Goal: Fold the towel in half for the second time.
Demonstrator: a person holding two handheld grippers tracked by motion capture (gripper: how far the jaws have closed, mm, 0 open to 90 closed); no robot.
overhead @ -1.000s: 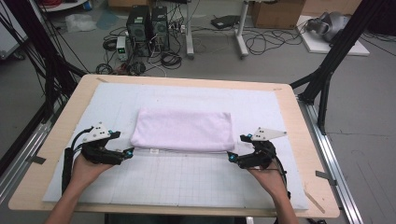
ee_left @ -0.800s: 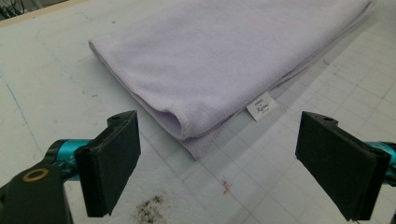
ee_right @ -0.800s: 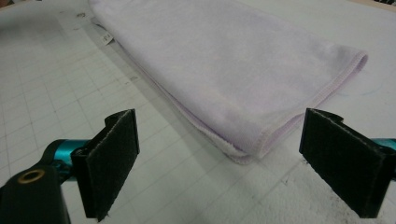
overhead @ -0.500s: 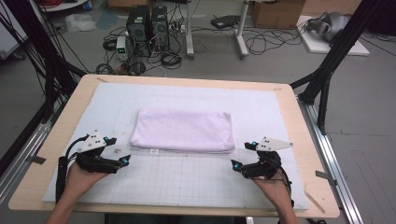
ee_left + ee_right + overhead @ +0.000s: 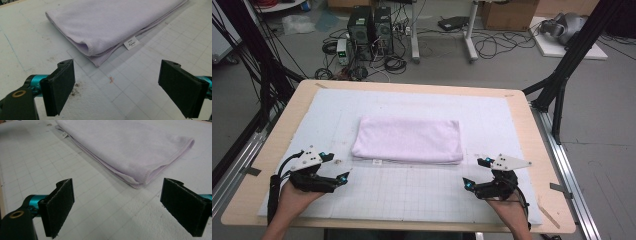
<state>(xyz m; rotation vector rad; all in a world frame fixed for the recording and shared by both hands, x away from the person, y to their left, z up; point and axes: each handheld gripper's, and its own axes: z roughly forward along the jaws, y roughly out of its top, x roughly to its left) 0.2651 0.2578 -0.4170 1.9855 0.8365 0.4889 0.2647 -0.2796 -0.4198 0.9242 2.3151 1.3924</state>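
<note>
Gridded white mat (image 5: 422, 200) covering the table (image 5: 272, 155); folded lilac towel (image 5: 408, 140) lying mid-mat. Left gripper (image 5: 343, 176) and right gripper (image 5: 467, 183) hovering near its front corners — jaws spread, empty. Risk: pinching one layer only — fold pulling open.

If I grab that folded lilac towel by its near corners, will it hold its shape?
Probably not: the folded towel looks like soft terry, so it should droop and its layers may open. It likely drags rather than slides on the white mat. Probably light and not fragile.
</note>
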